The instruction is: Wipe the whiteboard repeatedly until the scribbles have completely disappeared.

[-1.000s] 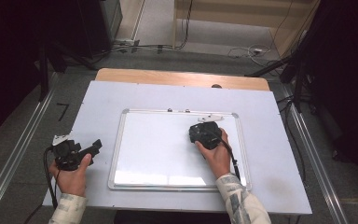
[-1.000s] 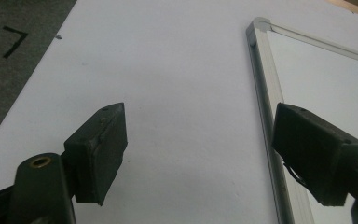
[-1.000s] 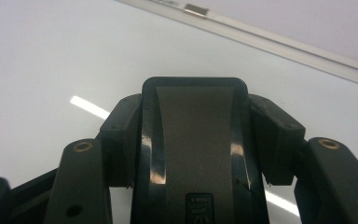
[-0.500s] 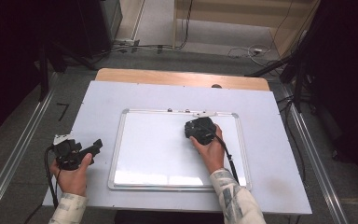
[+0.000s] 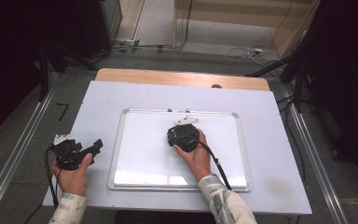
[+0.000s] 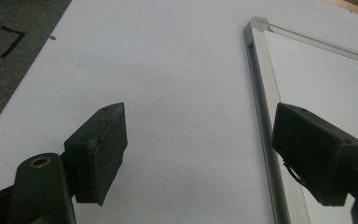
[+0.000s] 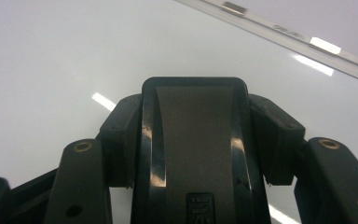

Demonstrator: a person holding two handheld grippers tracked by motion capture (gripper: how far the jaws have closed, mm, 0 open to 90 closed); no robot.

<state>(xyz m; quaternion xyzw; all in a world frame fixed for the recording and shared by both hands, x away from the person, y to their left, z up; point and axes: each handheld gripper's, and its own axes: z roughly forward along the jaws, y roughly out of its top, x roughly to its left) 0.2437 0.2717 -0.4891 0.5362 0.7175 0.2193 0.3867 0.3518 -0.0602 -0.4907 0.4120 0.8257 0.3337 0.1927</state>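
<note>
A white whiteboard (image 5: 144,154) with a silver frame lies flat in the middle of the table. My right gripper (image 5: 182,136) is over the board's upper middle, shut on a black board eraser (image 7: 196,140). The eraser's flat back faces the camera and its front end rests at the glossy board surface (image 7: 51,60). My left gripper (image 5: 95,145) is held just left of the board's left frame (image 6: 261,93). It is open (image 6: 198,135) with only bare table between its two black pads (image 6: 100,149).
The white table top (image 5: 270,116) has bare margins around the board. A wooden strip (image 5: 168,77) runs along its far edge, with a small dark spot (image 5: 216,86) on it. Metal rails (image 5: 23,149) and cables (image 5: 242,49) lie on the floor.
My right gripper has slid left across the board with the eraser in it. The left gripper has stayed where it was.
</note>
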